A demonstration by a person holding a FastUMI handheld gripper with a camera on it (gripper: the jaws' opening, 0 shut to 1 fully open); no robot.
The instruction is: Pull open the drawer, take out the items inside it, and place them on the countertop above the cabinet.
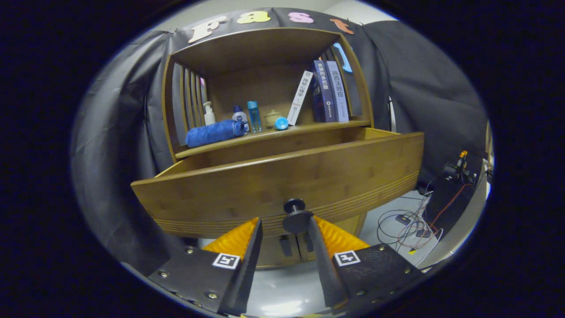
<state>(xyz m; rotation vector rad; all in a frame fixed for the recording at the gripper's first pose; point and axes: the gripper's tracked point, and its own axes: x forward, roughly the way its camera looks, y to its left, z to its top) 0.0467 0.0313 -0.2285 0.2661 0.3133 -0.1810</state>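
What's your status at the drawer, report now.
Tongs open, knob between the tips, near one finger. Drawer pulled out, contents hidden behind its front. Nothing blocking.

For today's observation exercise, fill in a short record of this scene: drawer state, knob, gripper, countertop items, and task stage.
drawer state: drawer pulled out from the cabinet; its inside is hidden behind the front panel
knob: dark knob on the drawer front, between the fingertips
gripper: gripper open, fingers either side of the knob, not pressing it
countertop items: rolled blue towel, bottles, books
task stage: drawer open; removal of items not yet begun
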